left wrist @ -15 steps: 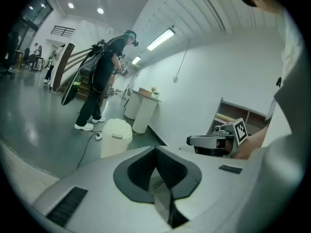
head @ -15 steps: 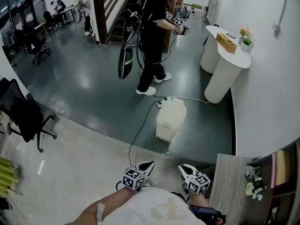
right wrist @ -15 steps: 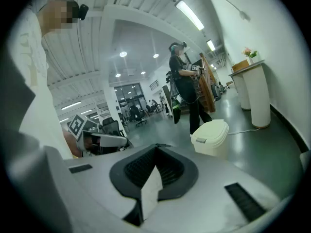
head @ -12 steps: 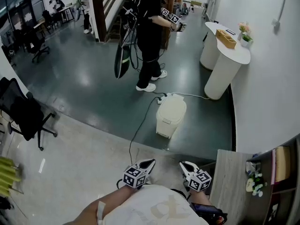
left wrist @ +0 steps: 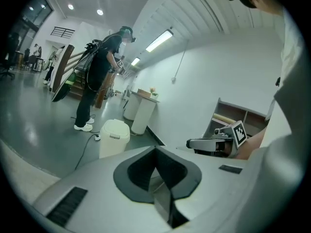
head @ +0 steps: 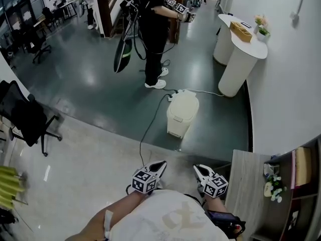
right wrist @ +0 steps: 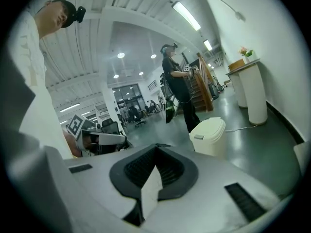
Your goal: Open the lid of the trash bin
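Both grippers are clenched with nothing between the jaws. The left gripper [head: 159, 165] and right gripper [head: 197, 168] sit low at the person's waist, well apart from the trash bin [head: 178, 127]. The bin stands on the dark floor ahead, lid [head: 184, 104] down.

Risks (judged):
- A black cable [head: 144, 139] crosses the floor from near the feet to what looks like a power strip [head: 171, 98] just beside the bin. A foot could catch it on approach.
- The bin looks light, so a sideways push could slide or tip it rather than lift the lid.
- Shut jaws may slip off the smooth lid edge.

Surroundings:
- Office chair [head: 27, 120] far left, well clear.
- Another person [head: 153, 29] beyond the bin.
- White round tables [head: 241, 59] to its right, by the wall.
- Shelf unit [head: 286, 185] near right.

Only the cable lies in the path.
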Action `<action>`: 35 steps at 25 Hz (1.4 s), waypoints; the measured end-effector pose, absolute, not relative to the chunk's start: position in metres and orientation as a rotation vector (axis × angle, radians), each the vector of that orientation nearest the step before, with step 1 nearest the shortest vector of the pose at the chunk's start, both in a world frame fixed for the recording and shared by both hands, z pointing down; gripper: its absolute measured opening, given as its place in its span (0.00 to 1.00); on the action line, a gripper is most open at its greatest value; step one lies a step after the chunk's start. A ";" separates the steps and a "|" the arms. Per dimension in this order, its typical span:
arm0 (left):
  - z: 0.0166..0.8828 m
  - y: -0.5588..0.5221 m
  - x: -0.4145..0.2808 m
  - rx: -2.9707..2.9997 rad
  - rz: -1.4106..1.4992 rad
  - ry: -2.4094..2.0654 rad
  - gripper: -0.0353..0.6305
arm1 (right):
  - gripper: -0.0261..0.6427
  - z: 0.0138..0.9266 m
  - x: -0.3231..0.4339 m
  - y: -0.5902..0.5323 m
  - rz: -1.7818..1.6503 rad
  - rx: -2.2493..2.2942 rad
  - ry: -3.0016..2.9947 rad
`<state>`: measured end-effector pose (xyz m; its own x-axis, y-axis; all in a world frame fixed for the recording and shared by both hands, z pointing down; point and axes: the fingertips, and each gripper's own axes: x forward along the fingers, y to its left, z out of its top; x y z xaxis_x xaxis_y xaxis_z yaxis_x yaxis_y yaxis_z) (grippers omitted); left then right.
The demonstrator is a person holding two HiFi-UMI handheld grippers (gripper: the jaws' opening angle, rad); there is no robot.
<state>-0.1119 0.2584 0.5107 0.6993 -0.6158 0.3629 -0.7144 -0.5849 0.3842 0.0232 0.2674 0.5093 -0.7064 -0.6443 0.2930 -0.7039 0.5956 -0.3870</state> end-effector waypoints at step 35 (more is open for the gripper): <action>0.532 0.156 -0.165 2.367 0.274 -0.979 0.07 | 0.05 0.509 -0.018 0.157 0.761 1.279 -2.698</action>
